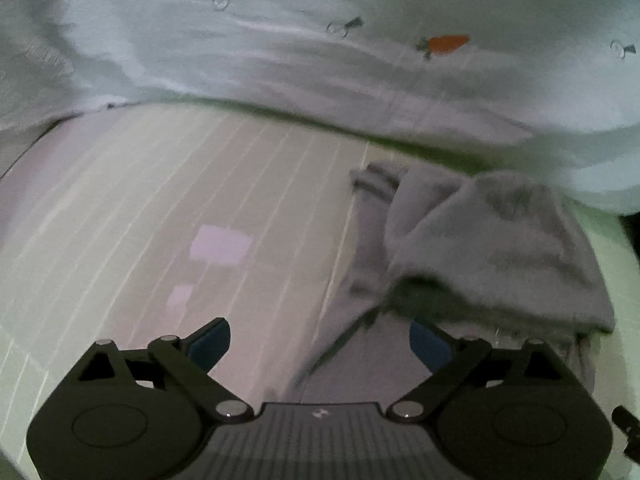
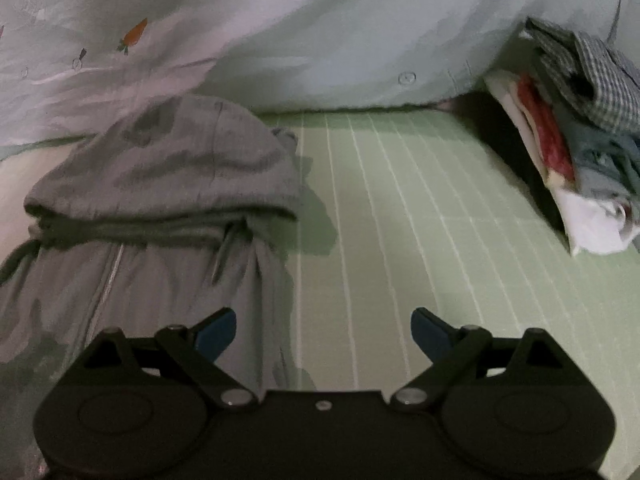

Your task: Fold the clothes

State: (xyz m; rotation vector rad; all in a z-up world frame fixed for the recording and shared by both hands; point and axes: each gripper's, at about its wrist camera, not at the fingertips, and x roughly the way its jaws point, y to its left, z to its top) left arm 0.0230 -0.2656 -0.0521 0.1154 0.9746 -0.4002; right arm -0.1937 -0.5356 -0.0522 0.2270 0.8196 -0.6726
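Note:
A grey zip hoodie (image 2: pixel 160 208) lies on the green striped sheet (image 2: pixel 400 220), hood folded over its body, drawstrings hanging at the collar. In the left wrist view the same hoodie (image 1: pixel 480 240) lies to the right, its body running down between the fingers. My left gripper (image 1: pixel 320 346) is open just above the grey fabric, holding nothing. My right gripper (image 2: pixel 324 334) is open too, its left finger over the hoodie's right edge, its right finger over bare sheet.
A pale duvet (image 2: pixel 320 40) with small carrot prints is bunched along the far side, also filling the top of the left wrist view as the duvet (image 1: pixel 280 40). A pile of folded clothes (image 2: pixel 576 132) with a checked shirt on top stands at the far right.

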